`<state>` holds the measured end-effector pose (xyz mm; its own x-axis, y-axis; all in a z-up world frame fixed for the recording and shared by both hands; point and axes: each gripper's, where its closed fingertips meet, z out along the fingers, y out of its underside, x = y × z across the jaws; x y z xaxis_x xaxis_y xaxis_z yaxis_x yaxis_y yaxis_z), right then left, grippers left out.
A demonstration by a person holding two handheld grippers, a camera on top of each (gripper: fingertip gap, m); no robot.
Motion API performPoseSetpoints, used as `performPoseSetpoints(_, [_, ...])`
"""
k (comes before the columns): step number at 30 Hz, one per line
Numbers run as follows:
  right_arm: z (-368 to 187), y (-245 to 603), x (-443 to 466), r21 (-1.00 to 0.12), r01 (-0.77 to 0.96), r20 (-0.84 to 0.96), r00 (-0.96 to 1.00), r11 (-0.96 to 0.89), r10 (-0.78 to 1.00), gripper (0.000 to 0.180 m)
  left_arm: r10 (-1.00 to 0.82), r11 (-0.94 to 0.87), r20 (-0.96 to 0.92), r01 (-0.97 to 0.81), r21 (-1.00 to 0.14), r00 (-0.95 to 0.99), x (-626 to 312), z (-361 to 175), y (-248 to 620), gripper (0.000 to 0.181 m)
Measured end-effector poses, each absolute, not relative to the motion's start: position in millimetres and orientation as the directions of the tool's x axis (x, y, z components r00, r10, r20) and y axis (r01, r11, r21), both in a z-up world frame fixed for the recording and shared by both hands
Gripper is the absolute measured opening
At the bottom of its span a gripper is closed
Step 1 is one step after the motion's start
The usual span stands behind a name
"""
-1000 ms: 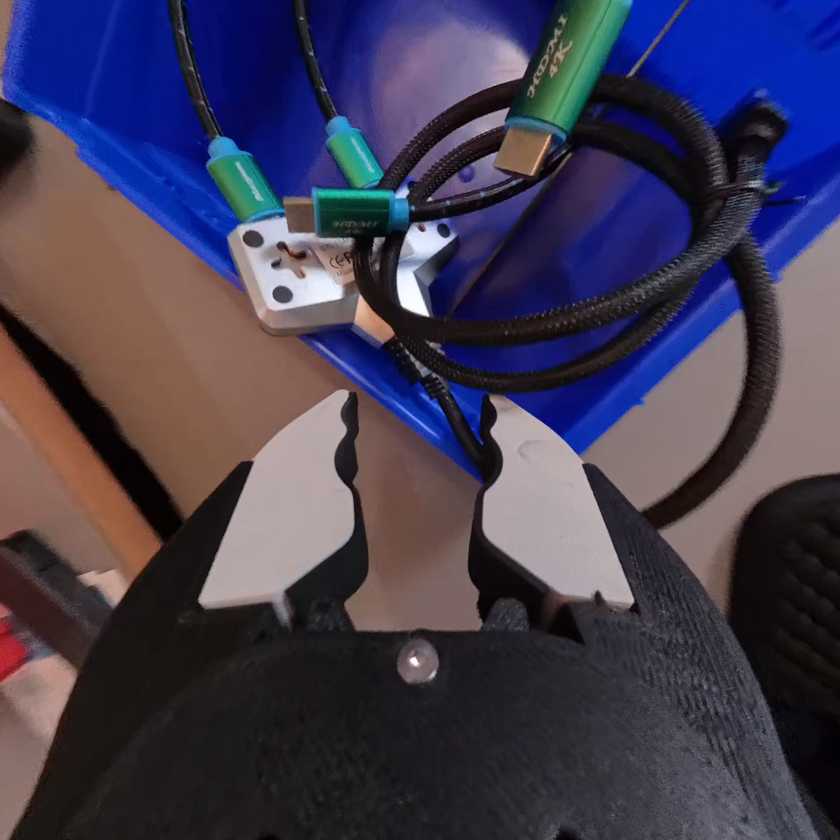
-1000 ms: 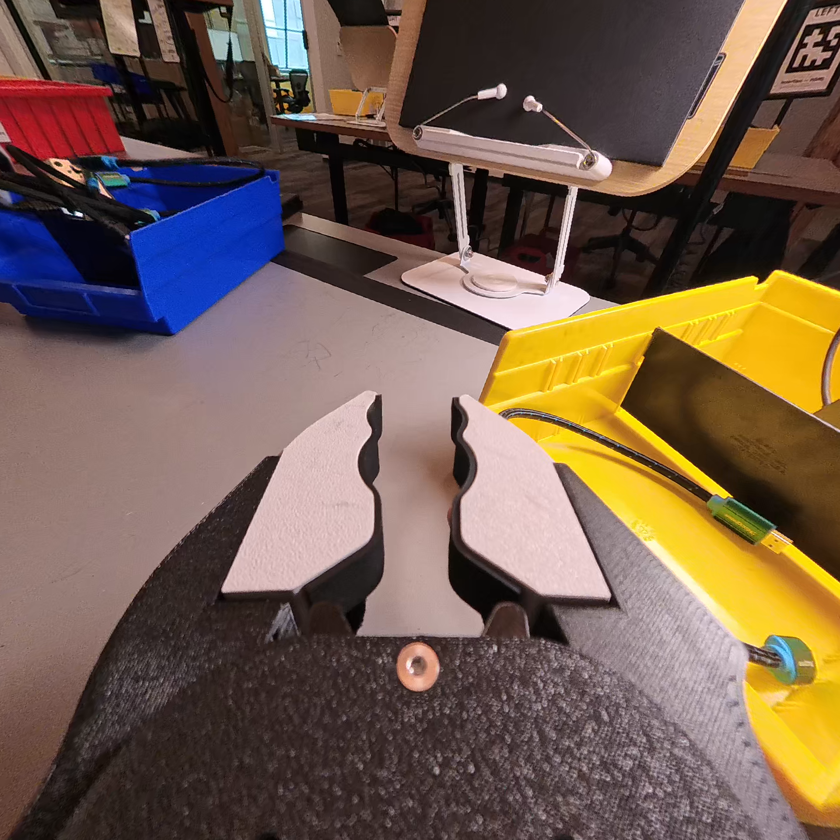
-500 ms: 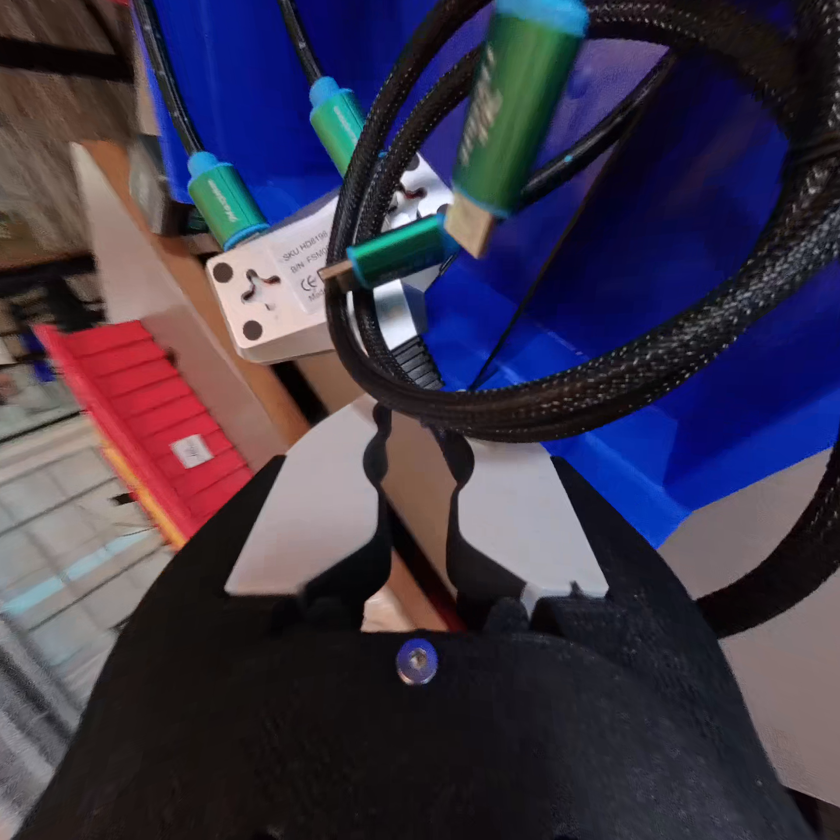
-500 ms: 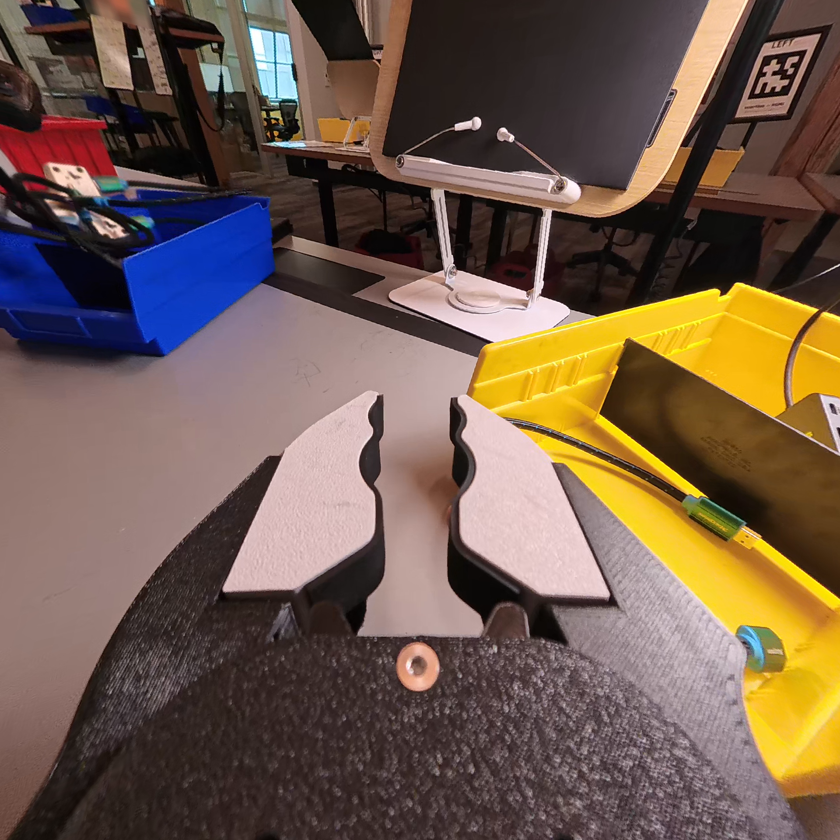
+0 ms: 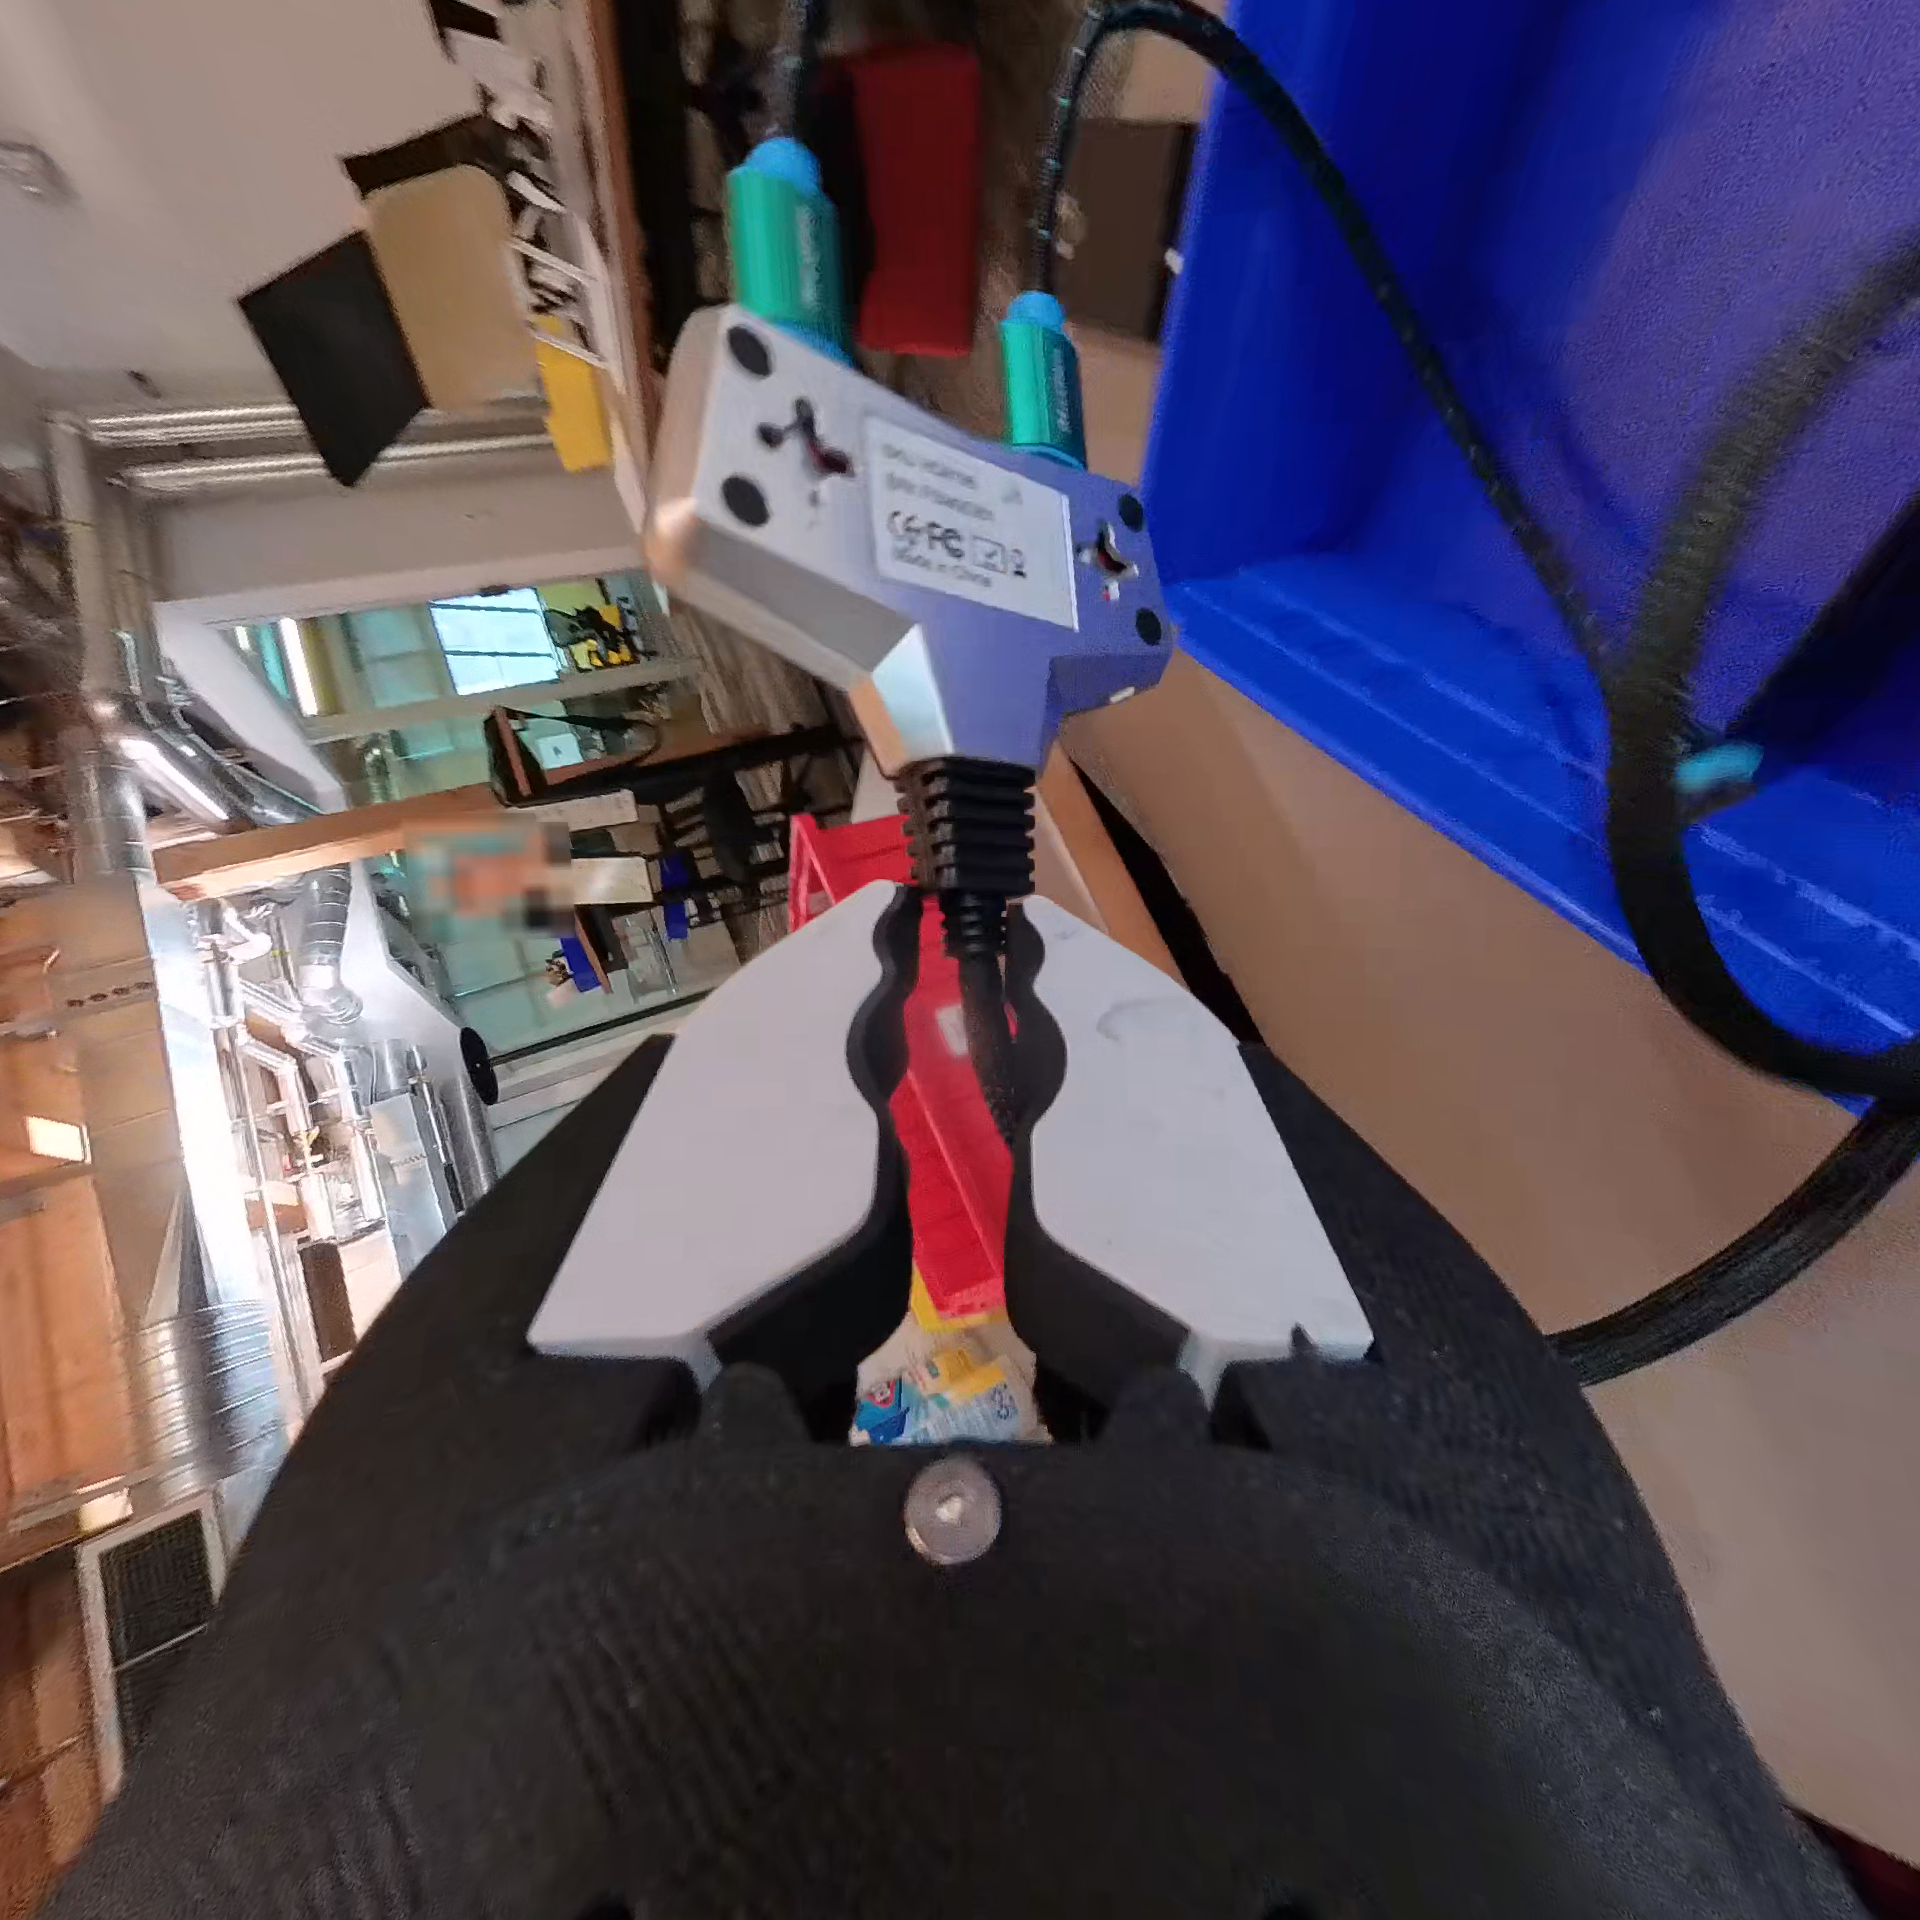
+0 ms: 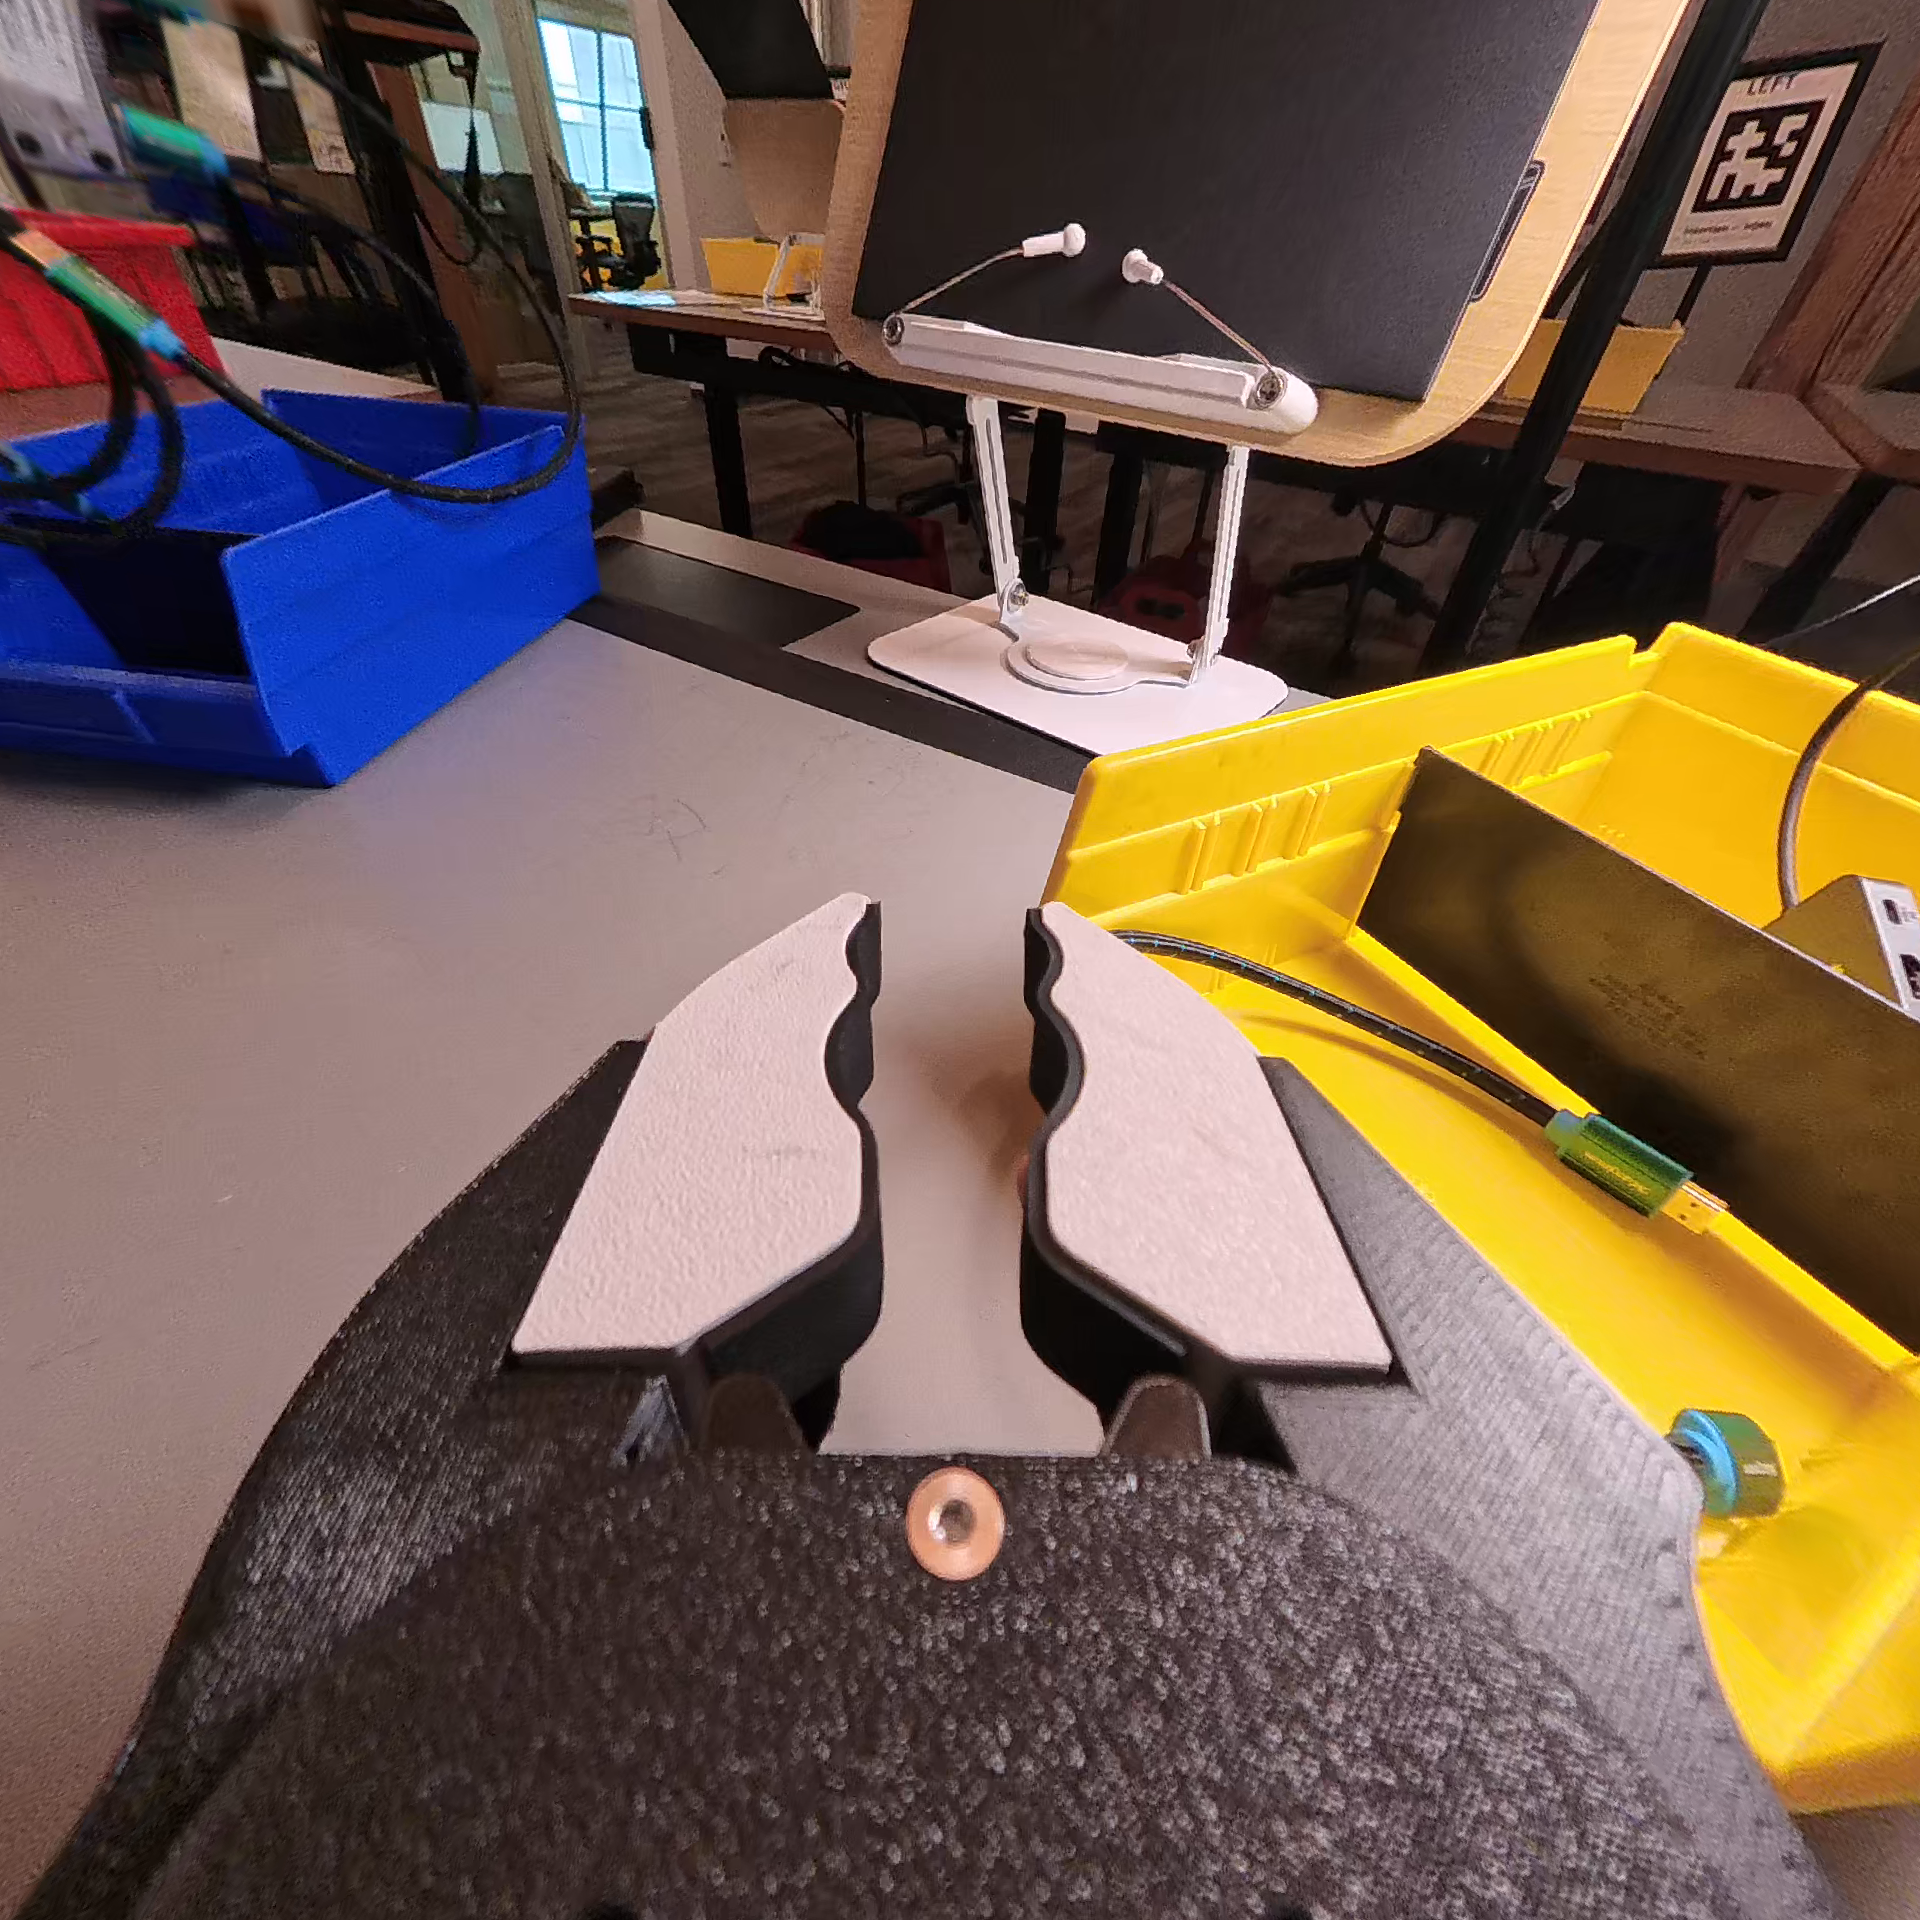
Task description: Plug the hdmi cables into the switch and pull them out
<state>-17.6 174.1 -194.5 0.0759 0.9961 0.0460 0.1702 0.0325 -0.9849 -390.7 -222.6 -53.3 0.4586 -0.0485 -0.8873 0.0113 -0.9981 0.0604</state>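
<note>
My left gripper is shut on the black lead just below the ribbed collar of the silver HDMI switch and holds it in the air beside the blue bin. Two green HDMI plugs sit in the switch's far side. Black braided cables hang over the bin's edge. My right gripper is open and empty, low over the grey table. In the right wrist view the lifted switch shows blurred at the top left, with a loose green plug dangling under it.
A yellow bin at the right holds a green HDMI plug on a black cable, a second plug and a black divider. The blue bin stands at the left. A board on a white stand is behind.
My left gripper has closed on the switch's lead and lifted the switch out of the blue bin, turning as it rose. The right gripper has stayed open and barely moved.
</note>
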Motion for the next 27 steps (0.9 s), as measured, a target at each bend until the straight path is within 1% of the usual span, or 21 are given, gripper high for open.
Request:
performPoseSetpoints(3, [-195, 174, -18, -0.985, 0.170, 0.045, 0.075, 0.032, 0.996, 0.026, 0.019, -0.999, -0.907, -0.031, -0.036, 0.422, -386, -21, -215, 0.012])
performPoseSetpoints(5, [-197, 173, -18, -0.984, 0.173, 0.045, 0.075, 0.032, 0.996, 0.026, 0.032, -0.997, -0.920, -0.048, -0.056, 0.391, -383, -6, -214, 0.012])
performPoseSetpoints(8, [-200, 172, -20, -0.983, 0.182, 0.044, 0.070, 0.031, 0.997, 0.025, 0.062, -0.992, -0.918, -0.079, -0.100, 0.392, -377, 3, -210, 0.012])
performPoseSetpoints(11, [-203, 171, -21, -0.981, 0.190, 0.051, 0.068, 0.037, 0.996, 0.025, 0.056, -0.989, -0.932, -0.111, -0.102, 0.359, -372, 13, -208, 0.012])
performPoseSetpoints(14, [-203, 169, -21, -0.981, 0.189, 0.055, 0.066, 0.041, 0.996, 0.025, 0.086, -0.982, -0.931, -0.130, -0.140, 0.354, -369, 23, -208, 0.012])
performPoseSetpoints(17, [-203, 167, -22, -0.982, 0.185, 0.053, 0.058, 0.041, 0.997, 0.025, 0.139, -0.967, -0.930, -0.156, -0.202, 0.341, -365, 35, -209, 0.013])
performPoseSetpoints(23, [-197, 159, -25, -0.988, 0.157, 0.007, 0.021, 0.004, 1.000, 0.026, 0.342, -0.856, -0.866, -0.259, -0.447, 0.365, -343, 68, -199, 0.013])
performPoseSetpoints(27, [-163, 153, -31, -0.996, 0.084, -0.004, -0.011, -0.003, 1.000, 0.027, 0.429, -0.728, -0.785, -0.344, -0.593, 0.447, -315, 82, -177, 0.013])
